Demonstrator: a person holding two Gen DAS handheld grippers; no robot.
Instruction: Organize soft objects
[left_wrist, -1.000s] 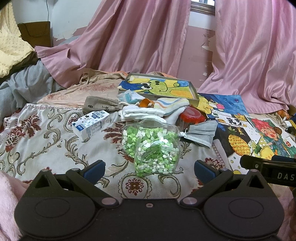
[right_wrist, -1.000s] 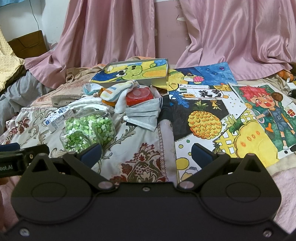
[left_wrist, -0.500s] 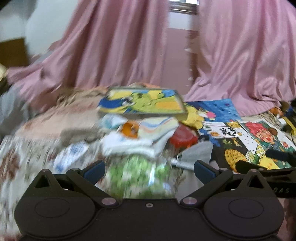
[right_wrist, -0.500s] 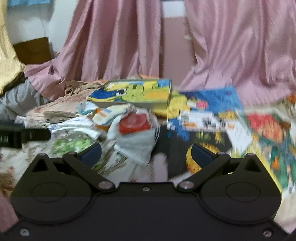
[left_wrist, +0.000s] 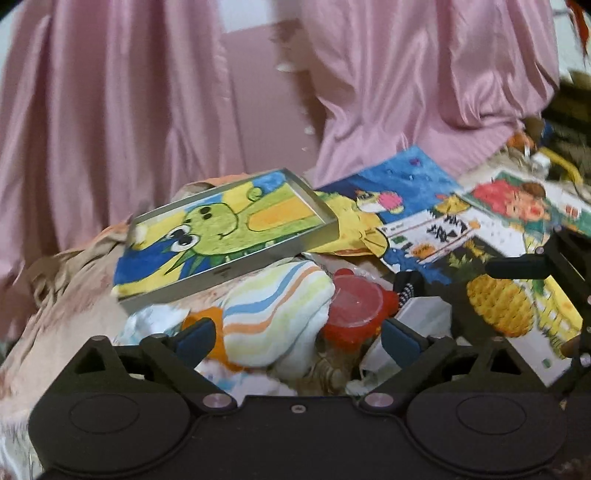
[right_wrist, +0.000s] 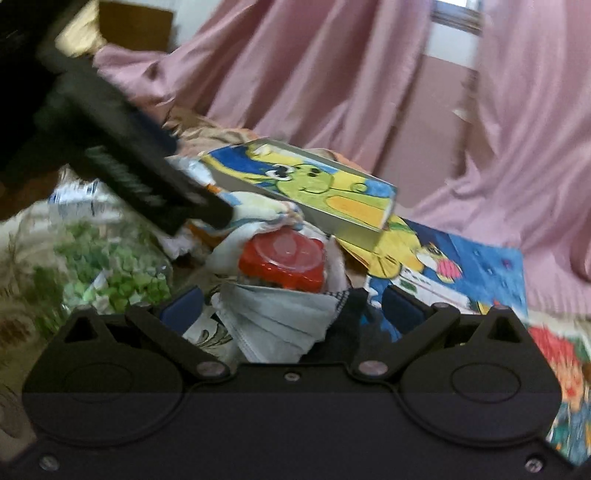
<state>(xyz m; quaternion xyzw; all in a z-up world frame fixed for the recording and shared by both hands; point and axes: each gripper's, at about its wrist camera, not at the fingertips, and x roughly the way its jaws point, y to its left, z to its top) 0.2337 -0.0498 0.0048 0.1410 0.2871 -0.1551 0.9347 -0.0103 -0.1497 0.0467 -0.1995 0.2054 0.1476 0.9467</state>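
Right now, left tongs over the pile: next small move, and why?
Probably ease the left tongs forward and down over the striped cloth, then close. They have just been narrowing but are open, pads either side of the cloth, not pressing. It is soft and lies on top; the red lid beside it is hard, so avoid it.

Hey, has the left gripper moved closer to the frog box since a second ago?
Yes. The left gripper has advanced toward the frog box, past the bag of green bits; its open fingers now flank the striped cloth.

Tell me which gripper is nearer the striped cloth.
Left. The left gripper has its open fingers on either side of the striped cloth; the right gripper sits off to its side, over the face mask.
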